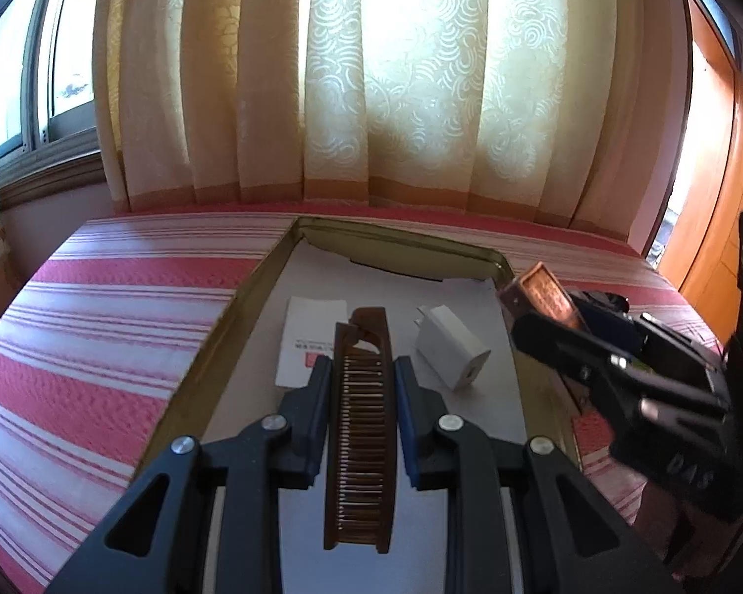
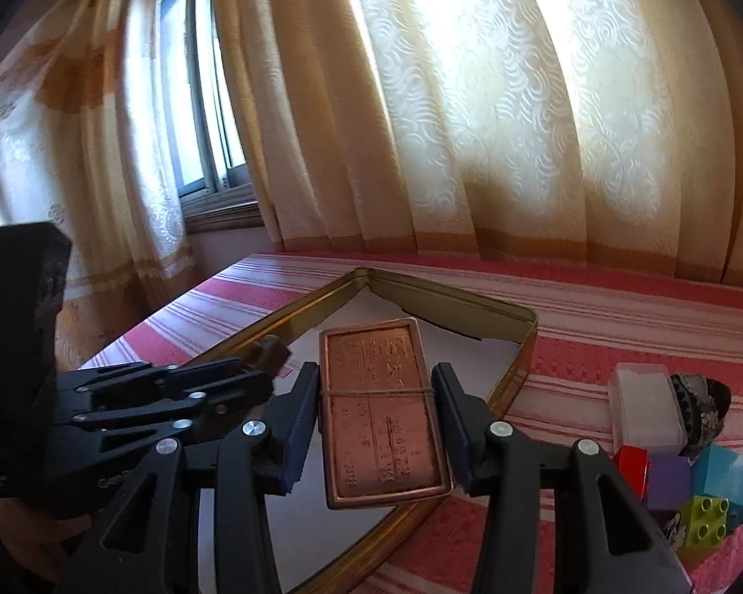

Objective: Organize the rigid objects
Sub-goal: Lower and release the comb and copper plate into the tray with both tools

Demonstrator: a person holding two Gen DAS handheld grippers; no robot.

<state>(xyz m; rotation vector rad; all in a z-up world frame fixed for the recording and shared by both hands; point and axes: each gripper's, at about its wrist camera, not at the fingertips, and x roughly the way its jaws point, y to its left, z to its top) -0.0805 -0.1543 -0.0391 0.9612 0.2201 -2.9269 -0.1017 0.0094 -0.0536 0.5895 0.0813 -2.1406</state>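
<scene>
Red-striped bedspread under cream curtains; left claw clutching comb, right claw gripping copper tin.

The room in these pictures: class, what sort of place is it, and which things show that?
Probably a bedroom at home. A striped red bedspread covers a bed-like surface, long cream curtains hang before a window, and a wooden wardrobe-like panel stands at the right.

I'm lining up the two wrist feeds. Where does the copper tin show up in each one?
Left wrist: the copper tin sits right of centre, held up at the tip of the right gripper above the gold tray's right rim.
Right wrist: copper tin at centre, between the gripper's fingers.
Shared landmark: the gold tray.
</scene>
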